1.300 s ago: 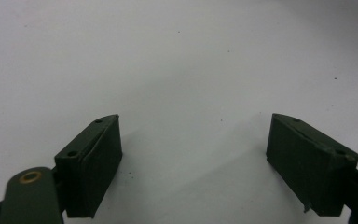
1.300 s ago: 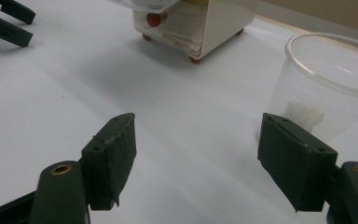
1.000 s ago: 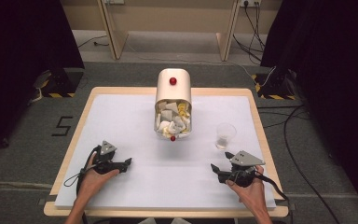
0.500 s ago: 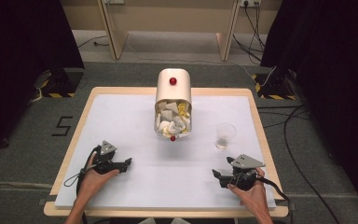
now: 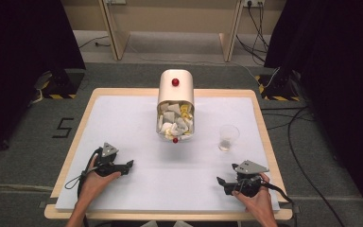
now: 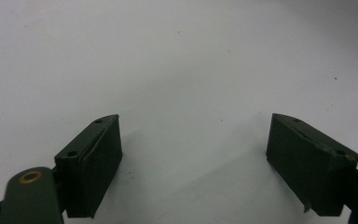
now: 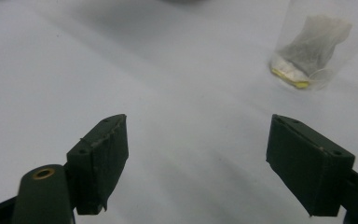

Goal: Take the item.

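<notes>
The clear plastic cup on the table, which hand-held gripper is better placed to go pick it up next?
Right. The right hand-held gripper rests on the same side of the table as the clear plastic cup, open, with the cup ahead in its own view. The left hand-held gripper sits across the table, farther from it.

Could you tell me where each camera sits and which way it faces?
High view: above the person's side, looking forward and down on the table; both hands show.
Left gripper view: rides the left gripper, facing bare tabletop.
Right gripper view: rides the right gripper, facing the plastic cup.
Shared: cup, high and right views.
</notes>
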